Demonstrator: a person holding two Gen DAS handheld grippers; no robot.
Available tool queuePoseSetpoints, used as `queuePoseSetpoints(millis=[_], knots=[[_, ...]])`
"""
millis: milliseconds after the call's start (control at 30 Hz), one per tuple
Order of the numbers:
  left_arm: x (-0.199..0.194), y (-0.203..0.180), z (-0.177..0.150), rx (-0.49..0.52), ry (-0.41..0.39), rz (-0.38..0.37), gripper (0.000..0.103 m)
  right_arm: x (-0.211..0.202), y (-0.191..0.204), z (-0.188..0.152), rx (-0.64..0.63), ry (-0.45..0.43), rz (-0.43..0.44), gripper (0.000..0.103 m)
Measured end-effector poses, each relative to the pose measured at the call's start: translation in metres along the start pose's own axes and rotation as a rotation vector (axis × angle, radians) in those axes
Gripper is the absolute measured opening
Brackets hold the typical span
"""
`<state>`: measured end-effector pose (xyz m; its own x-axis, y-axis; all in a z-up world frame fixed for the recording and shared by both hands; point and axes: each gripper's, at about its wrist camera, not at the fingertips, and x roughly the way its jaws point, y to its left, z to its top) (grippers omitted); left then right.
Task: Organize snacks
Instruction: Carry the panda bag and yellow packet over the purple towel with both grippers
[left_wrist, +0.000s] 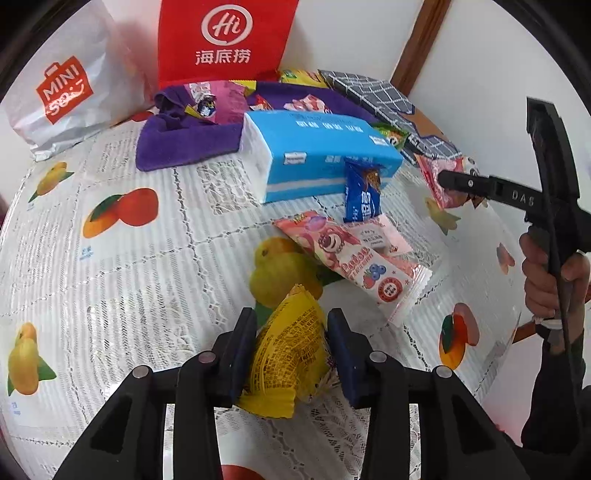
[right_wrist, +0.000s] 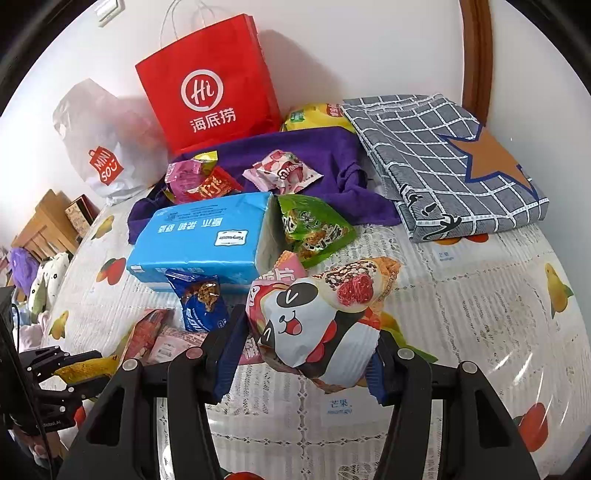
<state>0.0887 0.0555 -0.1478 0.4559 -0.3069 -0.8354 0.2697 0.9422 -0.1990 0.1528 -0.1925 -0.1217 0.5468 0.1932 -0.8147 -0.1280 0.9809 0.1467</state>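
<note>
My left gripper (left_wrist: 291, 332) is shut on a yellow snack packet (left_wrist: 286, 354) just above the tablecloth; it also shows in the right wrist view (right_wrist: 86, 369). My right gripper (right_wrist: 306, 332) is shut on a panda-print snack bag (right_wrist: 317, 321), also seen from the left (left_wrist: 443, 181). A pink Lotso packet (left_wrist: 343, 258) and a blue cookie packet (left_wrist: 362, 194) lie ahead of the left gripper. A green packet (right_wrist: 314, 229) lies beside the blue tissue pack (right_wrist: 207, 236). More snacks (right_wrist: 280, 171) sit on a purple cloth (right_wrist: 325, 151).
A red Haidilao paper bag (right_wrist: 214, 85) and a white Miniso bag (right_wrist: 103, 147) stand against the back wall. A folded grey checked cloth (right_wrist: 443, 155) lies at the back right. The fruit-print tablecloth (right_wrist: 480, 314) covers the table.
</note>
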Motion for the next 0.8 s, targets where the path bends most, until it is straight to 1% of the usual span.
queuePoseSetpoints(millis=[167,467,567,667,800], knots=[[-0.007,0.009,0.003,-0.035,-0.022,-0.017,0.037,-0.001,0.001,0.0,-0.001,-0.005,0.0,0.056],[-0.017,0.029,0.011,-0.145,-0.047,-0.07,0.037,-0.006,0.003,0.001,-0.004,-0.02,0.012,0.056],[-0.021,0.03,0.014,-0.157,-0.062,-0.093,0.037,-0.008,0.005,0.003,-0.011,-0.027,0.019,0.056],[-0.025,0.029,0.018,-0.158,-0.072,-0.093,0.037,-0.01,0.008,0.005,-0.026,-0.035,0.013,0.056],[-0.027,0.025,0.029,-0.16,-0.076,-0.096,0.037,-0.011,0.007,0.009,-0.031,-0.042,0.027,0.056]])
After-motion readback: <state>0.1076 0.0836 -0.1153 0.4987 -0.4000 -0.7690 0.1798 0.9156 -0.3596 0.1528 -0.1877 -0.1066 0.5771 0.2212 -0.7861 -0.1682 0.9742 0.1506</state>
